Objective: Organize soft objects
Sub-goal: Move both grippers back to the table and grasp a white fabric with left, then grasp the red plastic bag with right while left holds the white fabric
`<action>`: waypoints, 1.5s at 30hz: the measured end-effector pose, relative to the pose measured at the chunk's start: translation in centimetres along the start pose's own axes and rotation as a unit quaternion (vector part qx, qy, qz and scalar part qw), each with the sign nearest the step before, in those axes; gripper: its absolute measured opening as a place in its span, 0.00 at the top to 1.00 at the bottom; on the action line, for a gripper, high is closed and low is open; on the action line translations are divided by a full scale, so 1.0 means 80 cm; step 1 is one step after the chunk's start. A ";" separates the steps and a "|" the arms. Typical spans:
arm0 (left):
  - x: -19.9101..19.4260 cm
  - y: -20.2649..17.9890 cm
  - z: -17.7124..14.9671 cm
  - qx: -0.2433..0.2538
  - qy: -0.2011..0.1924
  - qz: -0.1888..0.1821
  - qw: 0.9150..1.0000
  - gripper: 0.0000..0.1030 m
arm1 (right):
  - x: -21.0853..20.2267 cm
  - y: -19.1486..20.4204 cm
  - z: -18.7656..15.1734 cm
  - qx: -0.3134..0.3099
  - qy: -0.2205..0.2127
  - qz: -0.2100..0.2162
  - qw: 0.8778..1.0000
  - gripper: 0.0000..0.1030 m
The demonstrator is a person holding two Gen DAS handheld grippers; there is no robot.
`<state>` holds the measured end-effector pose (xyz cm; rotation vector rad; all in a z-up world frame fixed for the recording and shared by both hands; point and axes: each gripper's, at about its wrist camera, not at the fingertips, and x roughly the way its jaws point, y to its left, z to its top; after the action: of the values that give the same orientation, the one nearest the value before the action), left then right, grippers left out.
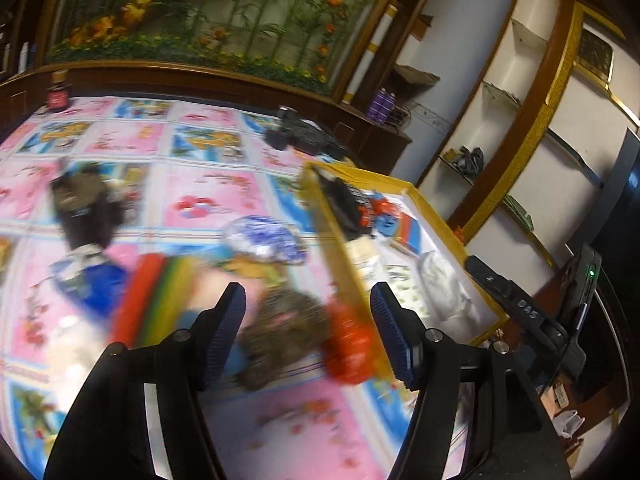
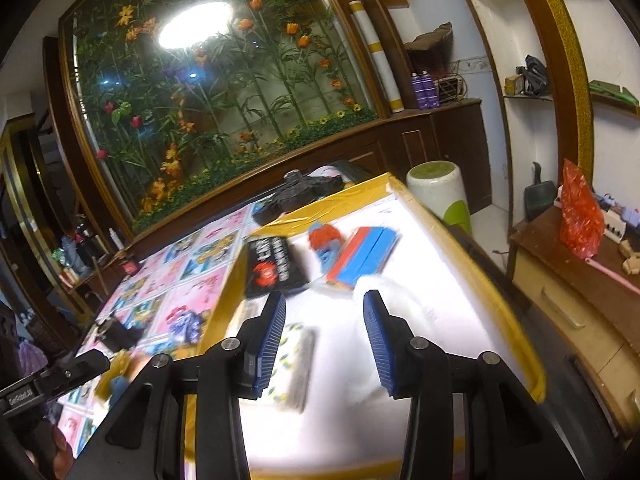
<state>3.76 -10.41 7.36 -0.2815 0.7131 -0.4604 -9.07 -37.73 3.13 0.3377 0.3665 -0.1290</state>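
The yellow-rimmed box (image 2: 404, 196) already holds several soft items, among them a floral pouch (image 2: 294, 364) at 6 o'clock. More, like the brown bundle (image 1: 280, 332), apparently wait on the bench (image 1: 208, 196). Both the left gripper (image 1: 308, 320) and the right gripper (image 2: 324, 340) have empty, open jaws.

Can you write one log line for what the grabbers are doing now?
left gripper: open, empty, above bedspread | right gripper: open, empty, over yellow-edged box

Glossy yellow tape rims the box (image 2: 516, 304); printed tablecloth (image 1: 208, 196) looks plasticky.
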 end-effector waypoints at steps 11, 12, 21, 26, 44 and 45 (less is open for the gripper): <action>-0.073 0.166 -0.033 -0.108 -0.023 0.074 0.991 0.37 | -0.016 0.032 -0.029 -0.023 0.018 0.072 0.997 0.56; -0.072 0.176 -0.036 -0.118 -0.020 0.076 0.990 0.36 | -0.016 0.037 -0.031 -0.030 0.021 0.078 0.996 0.56; -0.044 0.175 -0.041 -0.117 0.029 0.060 0.991 0.36 | -0.009 0.059 -0.026 -0.083 0.037 0.116 0.989 0.53; -0.019 0.153 -0.042 -0.069 0.065 0.088 0.992 0.34 | 0.001 0.055 -0.019 -0.093 0.046 0.127 0.987 0.49; -0.040 0.139 -0.042 -0.023 0.014 0.106 0.994 0.85 | 0.075 0.139 -0.007 -0.304 0.133 0.024 0.943 0.55; -0.040 0.141 -0.042 -0.026 0.013 0.107 0.994 0.85 | 0.081 0.145 -0.011 -0.316 0.138 0.009 0.939 0.60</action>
<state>2.79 0.61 2.23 -0.2454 0.7714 -0.2422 -1.24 -27.00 3.43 -0.2823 0.6589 0.0592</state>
